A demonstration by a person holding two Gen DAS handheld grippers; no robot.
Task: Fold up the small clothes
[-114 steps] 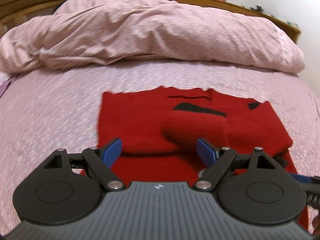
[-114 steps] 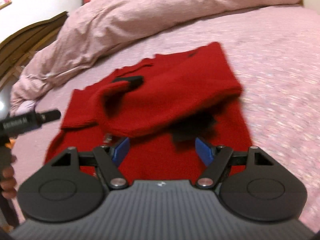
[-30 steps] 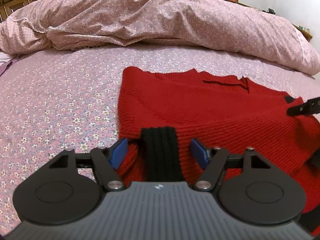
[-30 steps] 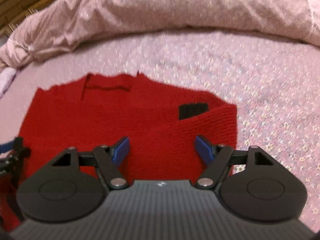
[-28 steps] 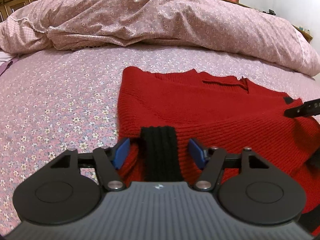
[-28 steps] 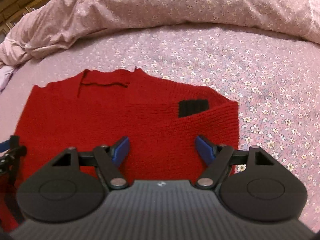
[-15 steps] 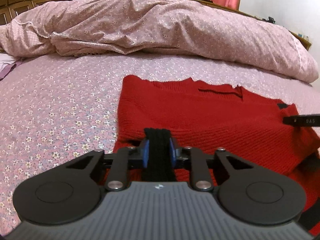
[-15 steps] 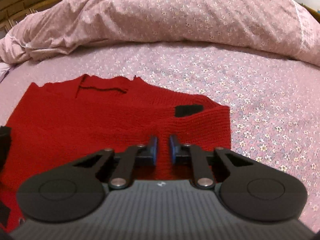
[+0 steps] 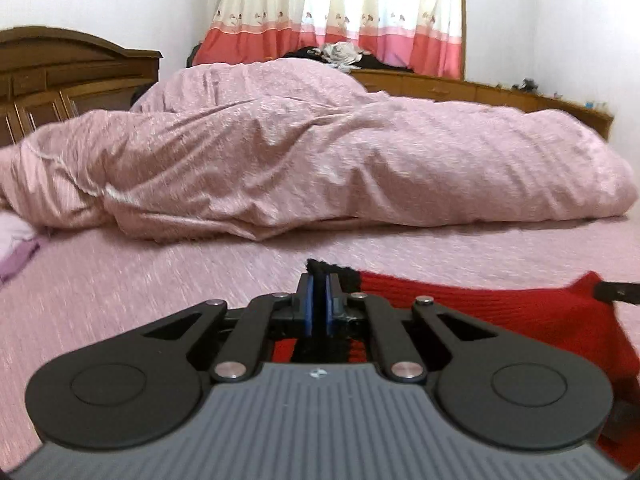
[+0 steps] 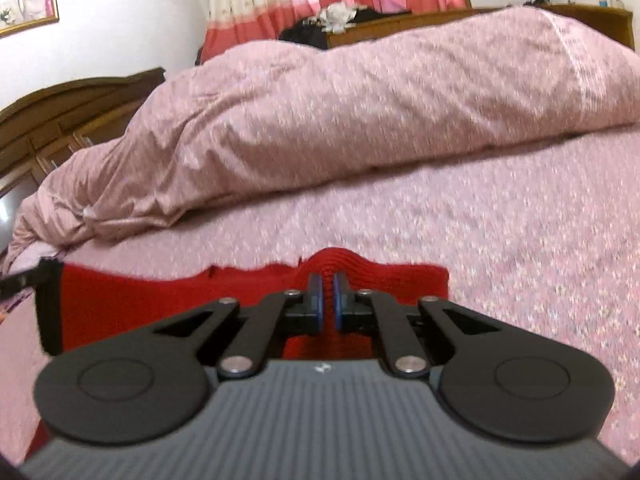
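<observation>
A red knit sweater (image 9: 500, 308) with black trim hangs between my two grippers above the pink bed sheet (image 9: 140, 280). My left gripper (image 9: 319, 286) is shut on the sweater's black ribbed cuff (image 9: 330, 269). My right gripper (image 10: 327, 286) is shut on a bunched red fold of the sweater (image 10: 336, 260). The red fabric stretches left of it in the right wrist view (image 10: 132, 300). The lower part of the sweater is hidden behind both gripper bodies.
A rumpled pink duvet (image 9: 320, 160) lies heaped across the far side of the bed. A wooden headboard (image 9: 60, 72) stands at the left. Wooden cabinets (image 9: 480, 92) and curtains (image 9: 340, 4) are behind. A lilac cloth (image 9: 16, 252) lies at the left edge.
Both grippers, which closed on the sweater half a second ago, have lifted it off the bed. The views now tilt up toward the duvet and curtains.
</observation>
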